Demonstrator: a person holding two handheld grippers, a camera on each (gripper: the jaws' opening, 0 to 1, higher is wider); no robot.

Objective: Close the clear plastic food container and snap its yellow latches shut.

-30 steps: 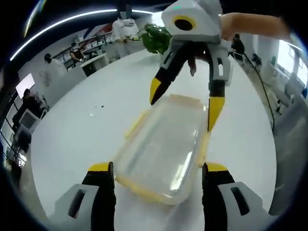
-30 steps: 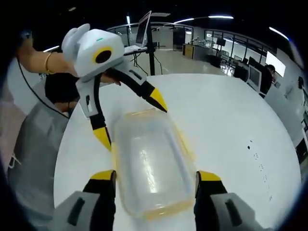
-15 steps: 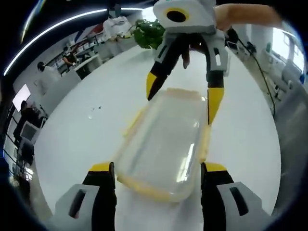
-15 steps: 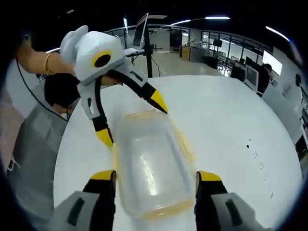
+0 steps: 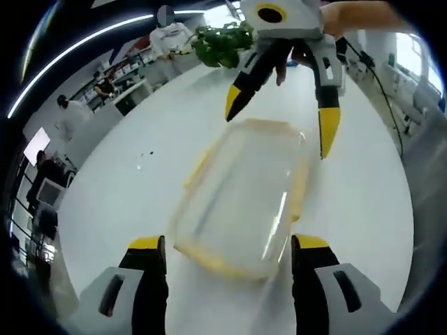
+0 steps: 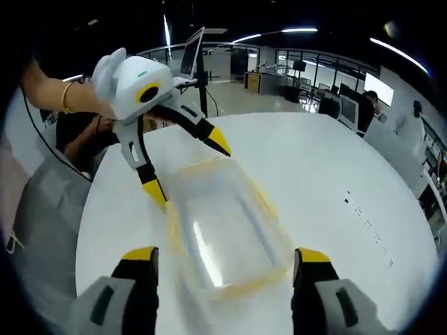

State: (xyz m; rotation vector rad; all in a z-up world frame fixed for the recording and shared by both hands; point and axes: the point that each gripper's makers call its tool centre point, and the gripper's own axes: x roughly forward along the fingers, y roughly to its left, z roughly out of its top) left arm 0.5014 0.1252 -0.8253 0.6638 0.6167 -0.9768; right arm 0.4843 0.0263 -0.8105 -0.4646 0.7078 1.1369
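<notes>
Container (image 5: 241, 199) lying lid-on upon white table (image 5: 126, 188), yellow latches (image 6: 262, 202) along rim; left gripper (image 6: 183, 164) and right gripper (image 5: 279, 122) spread wide (clasping nothing), at opposite ends.

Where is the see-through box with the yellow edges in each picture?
Left gripper view: the clear plastic food container lies in the middle, on the white table, reaching from between the left gripper's jaws up to the right gripper.
Right gripper view: the container lies in the lower middle, with the left gripper at its far end.
Shared landmark: the white table.
</notes>
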